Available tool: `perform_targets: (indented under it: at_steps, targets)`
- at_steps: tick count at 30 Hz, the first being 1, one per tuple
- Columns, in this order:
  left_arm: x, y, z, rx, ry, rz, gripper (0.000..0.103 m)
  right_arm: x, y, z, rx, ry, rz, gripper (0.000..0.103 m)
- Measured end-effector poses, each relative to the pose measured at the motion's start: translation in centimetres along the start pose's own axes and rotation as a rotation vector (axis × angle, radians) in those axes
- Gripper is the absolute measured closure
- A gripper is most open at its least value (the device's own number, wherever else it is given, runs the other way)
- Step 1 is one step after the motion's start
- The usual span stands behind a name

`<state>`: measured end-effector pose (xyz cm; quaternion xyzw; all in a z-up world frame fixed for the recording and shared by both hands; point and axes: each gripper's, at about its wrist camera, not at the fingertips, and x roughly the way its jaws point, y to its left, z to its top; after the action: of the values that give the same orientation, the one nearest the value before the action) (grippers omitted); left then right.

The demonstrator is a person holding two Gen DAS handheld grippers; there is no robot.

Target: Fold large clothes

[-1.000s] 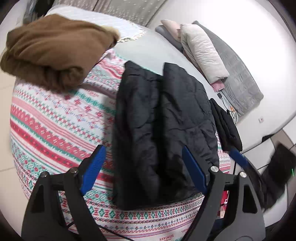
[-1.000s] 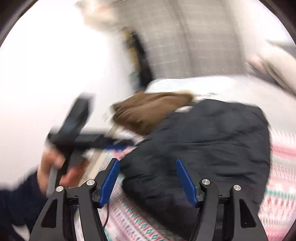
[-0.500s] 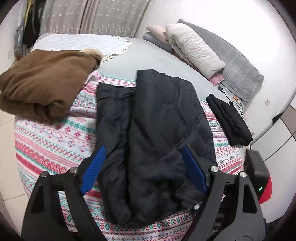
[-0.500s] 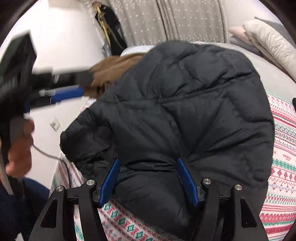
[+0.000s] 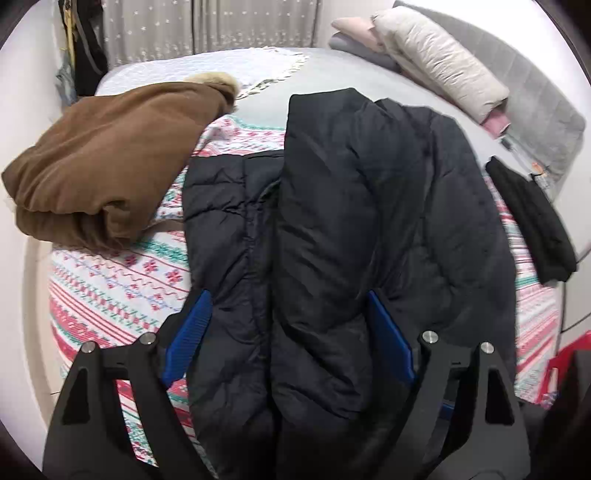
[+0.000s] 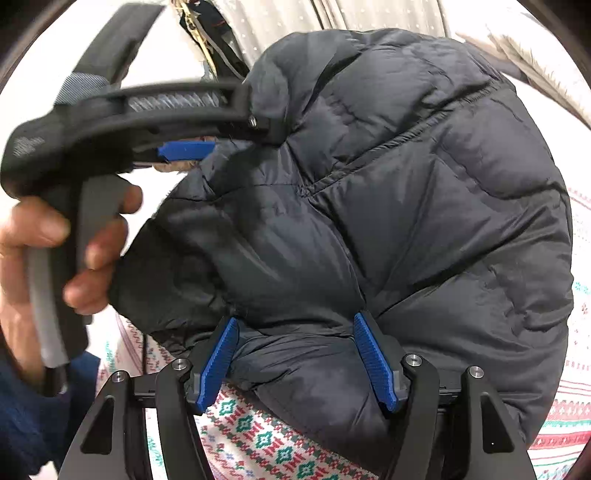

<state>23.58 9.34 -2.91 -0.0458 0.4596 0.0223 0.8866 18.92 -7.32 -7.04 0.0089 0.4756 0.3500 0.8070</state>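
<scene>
Left wrist view: black puffer jacket spread lengthwise on the patterned red, green and white blanket covering the near end of the bed, one side folded over the middle. Left claw released, blue pads wide apart and straddling the jacket's near end, fabric bulging between them. Folded brown garment with a fur-trimmed edge lying on the blanket just left of the jacket. Small folded black garment near the blanket's right edge. Pillows stacked against the grey headboard at far right. Pale dotted curtain behind the bed.

Right wrist view: jacket filling most of the frame, quilted seams visible, near edge resting on the blanket. Right claw released, pads set apart on either side of a fold at the jacket's near edge, fabric lying between them but not pinched. Left claw, blurred, reaching the jacket's upper left portion, gripped at its handle by the left hand; pad spacing not discernible from this angle.
</scene>
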Motion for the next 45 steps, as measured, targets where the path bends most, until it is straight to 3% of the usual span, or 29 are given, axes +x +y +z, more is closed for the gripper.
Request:
perform_targets:
  at_steps: [4, 9, 14, 17, 24, 28, 30, 33, 39, 45]
  targets:
    - [0.7, -0.8, -0.5, 0.062, -0.031, 0.082, 0.015, -0.1, -1.1, 1.4, 0.004, 0.025, 0.036, 0.037]
    - [1.6, 0.4, -0.9, 0.033, -0.002, 0.050, 0.011, -2.3, -2.1, 2.9, 0.035, 0.050, 0.099, 0.037]
    - [2.6, 1.3, -1.2, -0.012, 0.026, 0.011, 0.008, -7.1, -7.0, 6.9, 0.118, -0.089, 0.045, 0.037]
    - [2.8, 1.6, -1.0, -0.010, 0.032, 0.009, 0.008, -7.8, -10.8, 9.0, 0.197, -0.118, 0.006, 0.037]
    - [2.8, 1.7, -0.6, -0.011, 0.029, 0.016, 0.008, -3.9, -15.4, 16.2, 0.255, -0.061, -0.013, 0.037]
    - [2.8, 1.9, -0.9, -0.036, 0.015, 0.024, 0.007, 0.8, -17.6, 19.5, 0.252, 0.046, -0.150, 0.037]
    - [2.9, 2.1, -1.1, -0.048, 0.016, 0.019, 0.007, 3.6, -19.0, 19.6, 0.267, 0.113, -0.208, 0.032]
    - [3.3, 2.2, -1.2, -0.039, 0.014, 0.007, 0.007, 6.9, -21.3, 19.1, 0.291, 0.174, -0.218, 0.020]
    - [4.8, 3.3, -1.3, -0.094, 0.058, -0.057, 0.007, 8.7, -22.4, 18.5, 0.282, 0.175, -0.243, 0.016]
    - [4.2, 2.4, -1.5, -0.036, 0.016, 0.006, 0.007, 8.1, -20.4, 19.3, 0.266, 0.167, -0.279, 0.017]
